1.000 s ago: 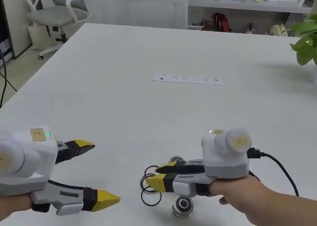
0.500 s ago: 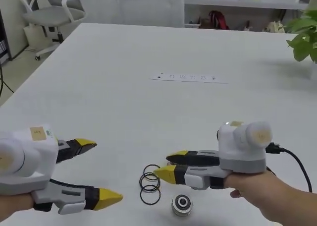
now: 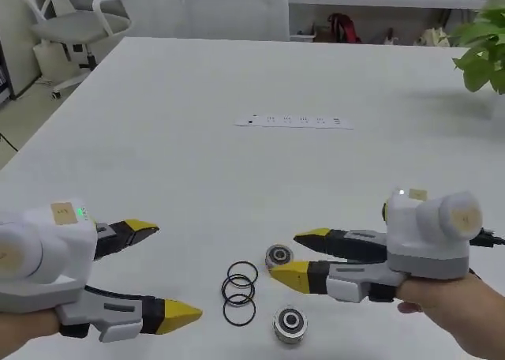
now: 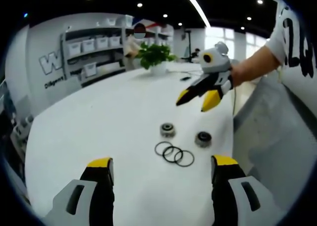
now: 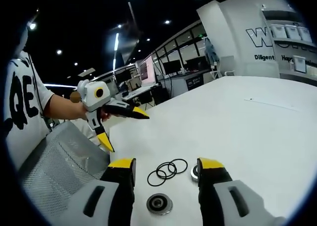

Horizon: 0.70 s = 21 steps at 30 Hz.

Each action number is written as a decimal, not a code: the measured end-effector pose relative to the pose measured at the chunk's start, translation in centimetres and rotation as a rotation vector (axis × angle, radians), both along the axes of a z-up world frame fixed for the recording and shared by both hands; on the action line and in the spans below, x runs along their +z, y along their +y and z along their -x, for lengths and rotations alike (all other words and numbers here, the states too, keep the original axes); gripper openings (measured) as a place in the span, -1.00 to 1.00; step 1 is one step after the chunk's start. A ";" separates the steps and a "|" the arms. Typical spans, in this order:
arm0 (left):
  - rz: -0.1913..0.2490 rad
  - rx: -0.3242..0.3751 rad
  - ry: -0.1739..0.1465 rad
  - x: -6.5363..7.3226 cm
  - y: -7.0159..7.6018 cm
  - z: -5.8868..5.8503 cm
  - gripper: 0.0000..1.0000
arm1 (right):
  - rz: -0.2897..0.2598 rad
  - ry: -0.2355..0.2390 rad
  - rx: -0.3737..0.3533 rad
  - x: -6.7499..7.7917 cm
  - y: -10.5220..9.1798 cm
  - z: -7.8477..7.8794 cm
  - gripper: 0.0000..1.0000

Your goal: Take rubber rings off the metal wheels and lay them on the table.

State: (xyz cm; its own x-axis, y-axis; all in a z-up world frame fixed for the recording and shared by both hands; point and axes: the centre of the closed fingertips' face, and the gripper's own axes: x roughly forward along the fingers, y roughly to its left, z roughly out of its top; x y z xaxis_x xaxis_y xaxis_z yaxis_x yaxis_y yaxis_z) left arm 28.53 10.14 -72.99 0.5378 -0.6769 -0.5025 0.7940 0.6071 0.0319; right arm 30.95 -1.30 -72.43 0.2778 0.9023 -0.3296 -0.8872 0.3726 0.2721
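Three black rubber rings (image 3: 239, 290) lie overlapping on the white table (image 3: 237, 84), also seen in the left gripper view (image 4: 174, 154) and the right gripper view (image 5: 167, 171). Two metal wheels rest beside them: one (image 3: 278, 255) just behind the rings, one (image 3: 289, 326) near the front edge. My left gripper (image 3: 167, 275) is open at the lower left, empty, a short way left of the rings. My right gripper (image 3: 297, 255) is open and empty, raised just right of the rings, its tips near the rear wheel.
A white power strip (image 3: 293, 122) lies across the table's middle. An office chair (image 3: 75, 20) stands beyond the far left corner, and a green plant (image 3: 483, 56) hangs over the right edge. Shelves run along the back wall.
My right gripper has opened and drawn back to the right, away from the rings and wheels, uncovering the rear wheel. The left gripper has hardly moved.
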 end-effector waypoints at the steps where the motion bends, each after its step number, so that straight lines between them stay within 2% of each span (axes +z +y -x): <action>1: 0.002 0.000 -0.001 0.0 0.0 0.0 0.64 | 0.004 -0.005 0.001 0.0 -0.2 0.1 -0.03; 13: 0.015 0.003 0.008 -0.3 0.1 0.0 0.64 | 0.034 -0.045 -0.022 -0.1 -2.8 0.7 0.15; 21: 0.025 -0.001 0.012 -0.3 -0.3 0.3 0.64 | 0.070 -0.074 -0.029 -0.7 -4.3 1.7 0.27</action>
State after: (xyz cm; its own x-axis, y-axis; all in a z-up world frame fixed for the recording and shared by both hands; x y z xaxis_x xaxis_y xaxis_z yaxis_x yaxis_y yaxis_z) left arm 28.20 9.85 -73.30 0.5310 -0.6900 -0.4919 0.7948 0.6069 0.0067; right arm 29.21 -5.60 -73.15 0.3297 0.8689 -0.3693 -0.8924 0.4145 0.1783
